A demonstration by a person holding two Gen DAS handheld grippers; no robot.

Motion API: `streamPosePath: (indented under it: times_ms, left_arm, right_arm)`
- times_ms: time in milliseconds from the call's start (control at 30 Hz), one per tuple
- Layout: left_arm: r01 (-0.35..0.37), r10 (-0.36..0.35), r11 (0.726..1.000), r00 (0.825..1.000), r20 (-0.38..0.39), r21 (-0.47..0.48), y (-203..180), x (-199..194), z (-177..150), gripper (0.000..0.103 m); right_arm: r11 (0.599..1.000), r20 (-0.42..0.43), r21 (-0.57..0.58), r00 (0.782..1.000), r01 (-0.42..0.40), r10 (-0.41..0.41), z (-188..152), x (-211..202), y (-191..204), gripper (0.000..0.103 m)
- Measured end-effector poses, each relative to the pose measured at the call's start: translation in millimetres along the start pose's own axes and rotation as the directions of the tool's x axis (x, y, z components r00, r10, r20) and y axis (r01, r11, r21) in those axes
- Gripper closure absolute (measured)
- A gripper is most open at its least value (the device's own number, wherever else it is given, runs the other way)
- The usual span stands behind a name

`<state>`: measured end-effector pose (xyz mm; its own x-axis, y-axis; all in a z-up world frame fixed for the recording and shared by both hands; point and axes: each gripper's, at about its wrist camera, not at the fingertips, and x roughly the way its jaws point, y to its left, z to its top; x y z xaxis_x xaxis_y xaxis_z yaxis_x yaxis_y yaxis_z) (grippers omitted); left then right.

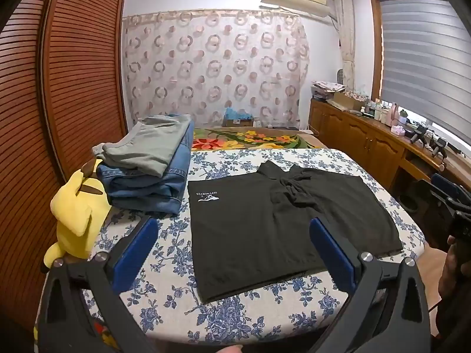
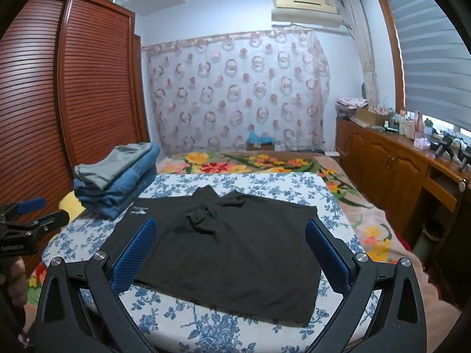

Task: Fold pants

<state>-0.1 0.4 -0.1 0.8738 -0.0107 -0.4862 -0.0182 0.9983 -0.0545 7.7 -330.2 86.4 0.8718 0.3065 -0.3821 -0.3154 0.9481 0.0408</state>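
- The bed (image 1: pixel 265 309), under a blue-flowered sheet, carries everything; a stack of folded jeans (image 1: pixel 147 182) lies near its far left corner.
- The black pants (image 1: pixel 265 223) lie spread flat in the middle, crotch bunched at the far side; no fold looks begun.
- The left gripper (image 1: pixel 232 253) and right gripper (image 2: pixel 228 253) hover above the near edge, both spread wide and empty.
- Next, probably: pinch one side's corners and carry them across.
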Motion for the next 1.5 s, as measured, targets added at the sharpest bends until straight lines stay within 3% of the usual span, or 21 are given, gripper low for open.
streamPosePath:
  times_ms: [1500]
  left_arm:
    - [-0.01,0.01,1.0,1.0,0.006,0.005,-1.4,-3.0,4.2,0.0]
  right_arm:
    - [1.0,-0.008,0.012,1.0,-0.01,0.01,-2.0,0.6,2.6,0.0]
